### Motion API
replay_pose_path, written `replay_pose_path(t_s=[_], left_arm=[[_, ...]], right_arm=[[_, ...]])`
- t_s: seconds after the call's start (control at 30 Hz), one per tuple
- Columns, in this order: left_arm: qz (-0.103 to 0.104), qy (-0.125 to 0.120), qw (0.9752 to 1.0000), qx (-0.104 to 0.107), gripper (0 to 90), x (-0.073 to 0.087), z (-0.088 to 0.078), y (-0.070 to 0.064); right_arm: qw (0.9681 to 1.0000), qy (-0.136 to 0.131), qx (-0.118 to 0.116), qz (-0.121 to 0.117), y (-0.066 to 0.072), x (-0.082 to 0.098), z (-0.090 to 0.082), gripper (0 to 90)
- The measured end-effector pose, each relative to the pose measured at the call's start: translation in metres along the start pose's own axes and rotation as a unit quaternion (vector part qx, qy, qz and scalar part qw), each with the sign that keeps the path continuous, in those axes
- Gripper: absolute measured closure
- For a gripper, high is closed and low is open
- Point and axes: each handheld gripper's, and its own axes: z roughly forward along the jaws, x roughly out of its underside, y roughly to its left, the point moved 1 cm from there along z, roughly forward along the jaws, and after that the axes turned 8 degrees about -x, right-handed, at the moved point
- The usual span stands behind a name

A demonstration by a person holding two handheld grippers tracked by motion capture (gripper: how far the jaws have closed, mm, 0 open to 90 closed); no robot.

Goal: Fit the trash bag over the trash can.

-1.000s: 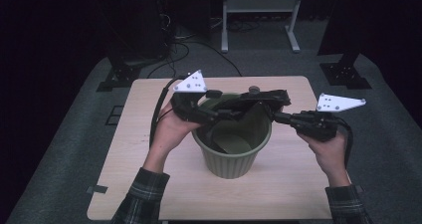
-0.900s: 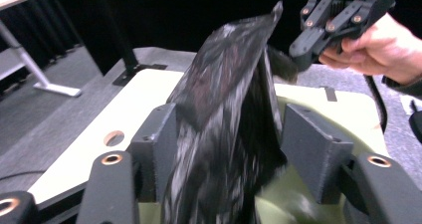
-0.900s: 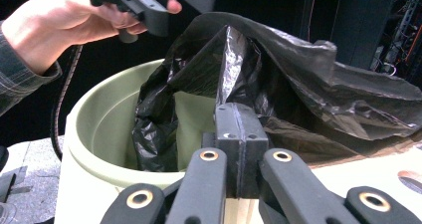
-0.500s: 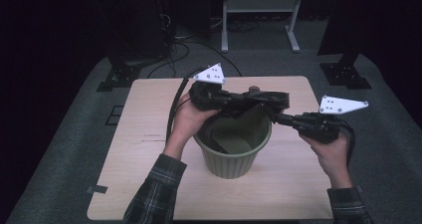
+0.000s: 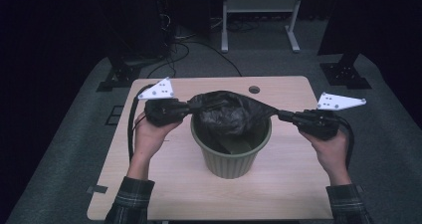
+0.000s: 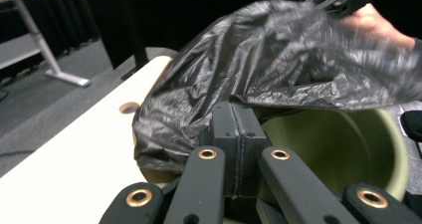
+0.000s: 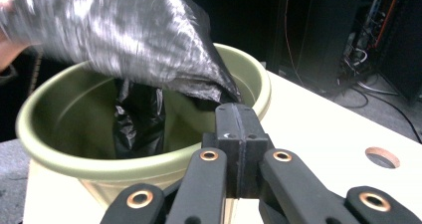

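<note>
One black bin bag (image 5: 226, 113): thin, limp, slippery film. Your left gripper (image 5: 188, 108) and right gripper (image 5: 279, 115) each pinch its rim, stretched between them above green bucket (image 5: 231, 154). Hold the hem.

Bag (image 5: 226, 112) hides the far rim and most of the inside of the pot (image 5: 231, 159). Motion blurs the bag's upper folds in both gripper views. Bag edges vanish between the shut pads. Both sleeves are cut off at the near edge.

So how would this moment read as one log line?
left claw: shut on bag | right claw: shut on bag | bag stretched over bin
</note>
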Motion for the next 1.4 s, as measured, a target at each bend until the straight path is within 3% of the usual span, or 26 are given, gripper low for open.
replay_pose_path(t_s=[0.07,0.2,0.5,0.63,0.83,1.13,1.17,1.27,1.33,1.4], left_arm=[[-0.005,0.002,1.0000,-0.001,89.6,0.005,-0.001,0.001],[-0.008,0.010,0.9999,-0.002,89.6,0.005,0.006,0.002],[-0.014,0.010,0.9998,-0.010,89.6,-0.007,0.028,-0.002],[-0.005,0.013,0.9999,-0.003,89.6,-0.012,0.037,-0.006],[-0.003,0.013,0.9999,-0.002,89.6,-0.012,0.037,-0.008],[-0.001,0.007,1.0000,0.000,89.6,-0.012,0.034,-0.009],[0.000,0.008,1.0000,0.000,89.6,-0.012,0.034,-0.009],[-0.002,0.009,0.9999,0.004,89.6,-0.010,0.035,-0.010],[-0.001,0.011,0.9999,0.005,89.5,-0.008,0.035,-0.010],[-0.004,0.010,0.9999,0.003,89.5,-0.007,0.033,-0.009]], right_arm=[[1.0000,0.002,0.001,0.001,0.001,-0.001,0.005,89.9],[0.9999,-0.009,-0.006,0.000,0.007,-0.004,0.008,78.0],[0.9992,-0.038,-0.015,-0.004,0.019,-0.007,-0.010,69.5],[0.9988,-0.043,-0.024,-0.007,0.025,-0.006,-0.012,66.9],[0.9967,-0.054,-0.060,0.006,0.030,-0.008,-0.004,63.1],[0.9955,-0.047,-0.077,0.028,0.026,-0.008,0.020,56.5],[0.9950,-0.049,-0.081,0.030,0.025,-0.009,0.023,56.8],[0.9945,-0.053,-0.087,0.026,0.026,-0.010,0.029,69.7],[0.9954,-0.048,-0.081,0.017,0.028,-0.011,0.031,84.4],[0.9969,-0.035,-0.069,0.010,0.029,-0.011,0.032,90.0]])
